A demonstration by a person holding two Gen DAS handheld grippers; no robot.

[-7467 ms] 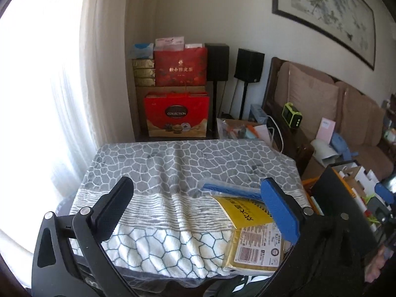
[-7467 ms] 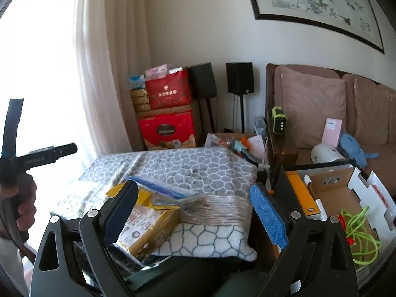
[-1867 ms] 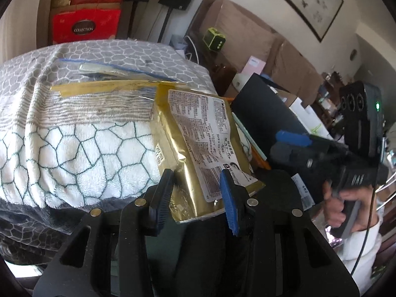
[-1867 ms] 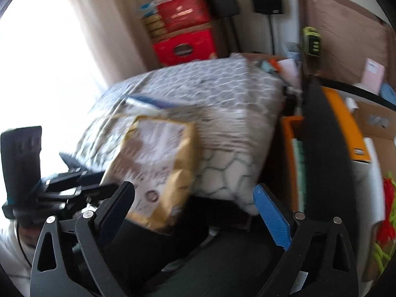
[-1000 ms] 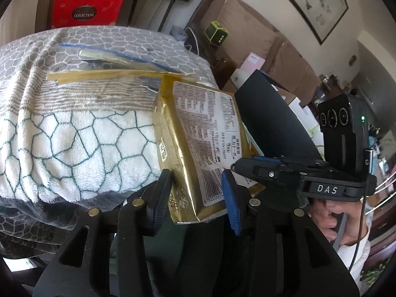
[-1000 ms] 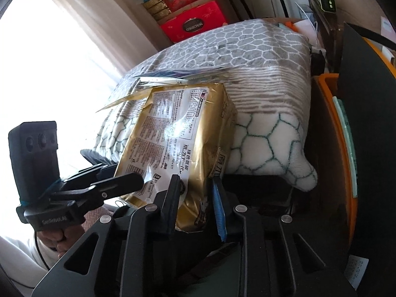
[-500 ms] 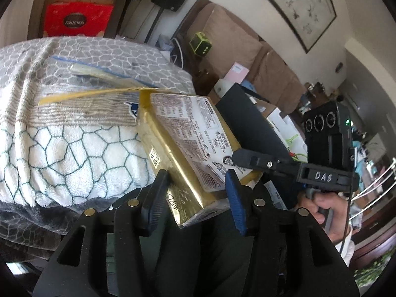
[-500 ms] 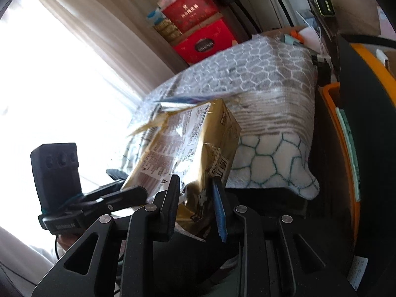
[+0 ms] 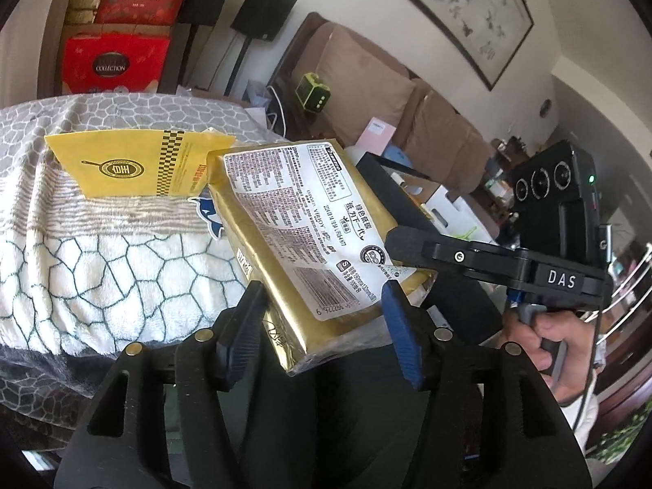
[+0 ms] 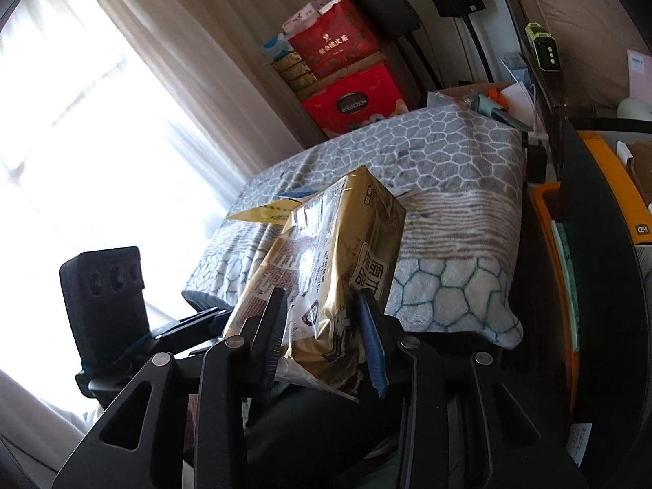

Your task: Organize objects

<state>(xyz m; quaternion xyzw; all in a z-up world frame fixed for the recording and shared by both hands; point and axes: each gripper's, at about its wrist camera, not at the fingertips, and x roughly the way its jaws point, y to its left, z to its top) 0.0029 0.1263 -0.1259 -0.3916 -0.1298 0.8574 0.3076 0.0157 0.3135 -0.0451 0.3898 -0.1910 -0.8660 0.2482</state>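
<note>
Two grips, left gripper point(image 9: 322, 297) then right gripper point(image 10: 322, 301), both just eased a bit wider, yet both pinching the pack point(image 9: 293, 212) between them. Now lifted off the blanket point(image 9: 102, 252), tilted, with the bag point(image 9: 122, 167) uncovered behind. Probably ready for carrying away.

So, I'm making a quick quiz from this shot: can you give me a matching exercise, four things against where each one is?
Things:
1. gold pack
2. yellow envelope
3. red gift box
4. green cube

Places:
A. lying on the patterned blanket
B. on the sofa's arm
C. between both grippers' jaws
D. on the floor by the wall

Pairs: 1-C, 2-A, 3-D, 4-B
</note>
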